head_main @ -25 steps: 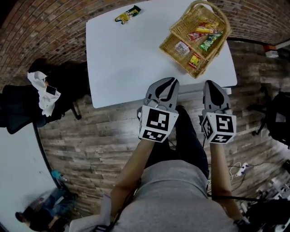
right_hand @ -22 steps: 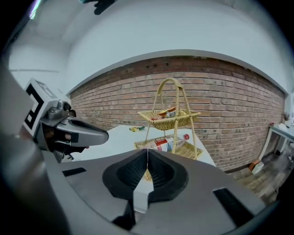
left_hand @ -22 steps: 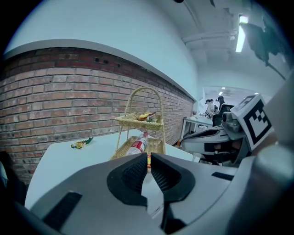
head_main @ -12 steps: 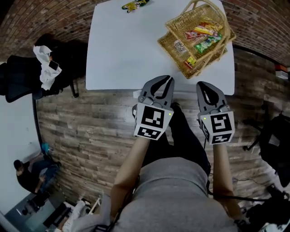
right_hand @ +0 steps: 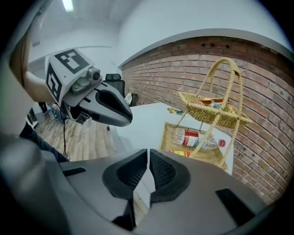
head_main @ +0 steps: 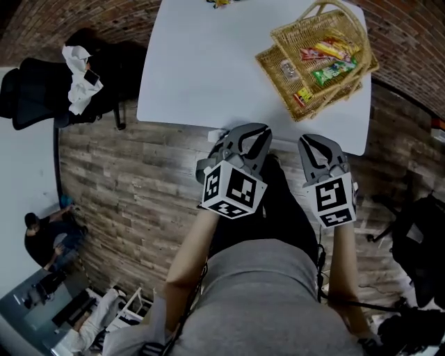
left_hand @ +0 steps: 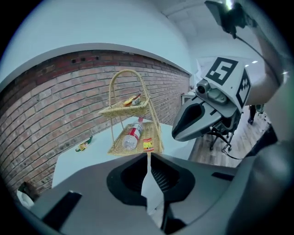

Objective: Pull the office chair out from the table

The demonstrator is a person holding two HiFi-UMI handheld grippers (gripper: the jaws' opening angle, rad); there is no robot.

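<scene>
A black office chair (head_main: 42, 90) draped with a white cloth stands at the left end of the white table (head_main: 201, 76). In the head view, my left gripper (head_main: 240, 139) and right gripper (head_main: 316, 149) hang side by side over the table's near edge, far from that chair. Both are shut, with nothing between the jaws. In the left gripper view my own jaws (left_hand: 148, 156) meet in a thin line, and the right gripper (left_hand: 202, 119) is beside them. The right gripper view shows its jaws (right_hand: 148, 153) pressed together, and the left gripper (right_hand: 103, 105) beside them.
A two-tier wicker basket (head_main: 320, 59) with snacks and a bottle sits on the table's right part. A snack packet (head_main: 222, 3) lies at the far edge. Another black chair (head_main: 424, 243) stands at the right, over cables on the wooden floor. A second white table (head_main: 21, 174) is at the left.
Both grippers have sunk a little toward the table's near edge and rolled. The marker cube on the left one now shows a corner. The jaws stayed shut.
</scene>
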